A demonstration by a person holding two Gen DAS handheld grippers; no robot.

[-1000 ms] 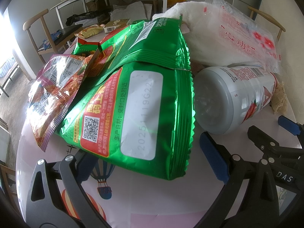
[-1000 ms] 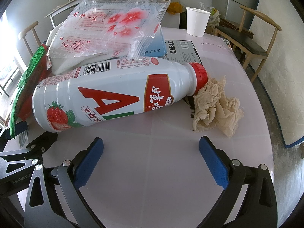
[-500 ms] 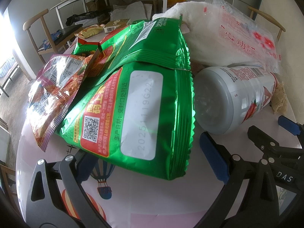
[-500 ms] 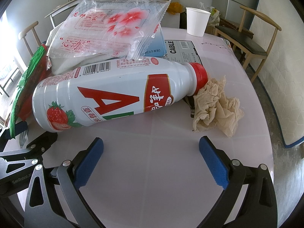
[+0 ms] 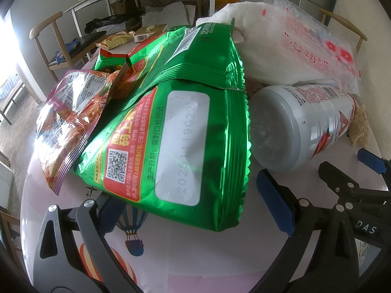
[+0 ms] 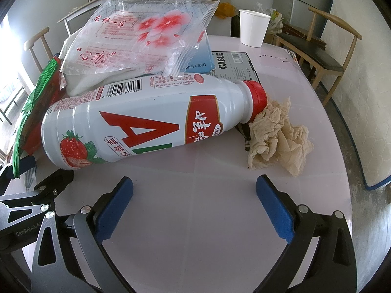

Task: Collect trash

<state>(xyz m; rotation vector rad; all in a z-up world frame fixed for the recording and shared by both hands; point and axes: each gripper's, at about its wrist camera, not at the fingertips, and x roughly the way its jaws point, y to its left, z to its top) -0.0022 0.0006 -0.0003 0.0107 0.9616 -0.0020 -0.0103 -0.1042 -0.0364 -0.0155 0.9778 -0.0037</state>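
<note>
Bottle [image 6: 146, 119] — ahead of spread right fingers [image 6: 117, 200] | untouched

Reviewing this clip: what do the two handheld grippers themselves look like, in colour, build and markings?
Both the left gripper and the right gripper have black angular metal frames with triangular cut-outs, silver rivets and two fingers tipped with blue foam pads. White lettering "GenRobot.AI" and "DAS" marks their bodies. No cables, sleeves or hands show.

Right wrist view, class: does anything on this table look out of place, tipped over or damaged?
Yes. The white strawberry-drink bottle lies on its side, its red cap on and touching a crumpled brown paper napkin. Behind it, a torn-open clear wrapper lies heaped over other litter. The white paper cup stands upright.
</note>
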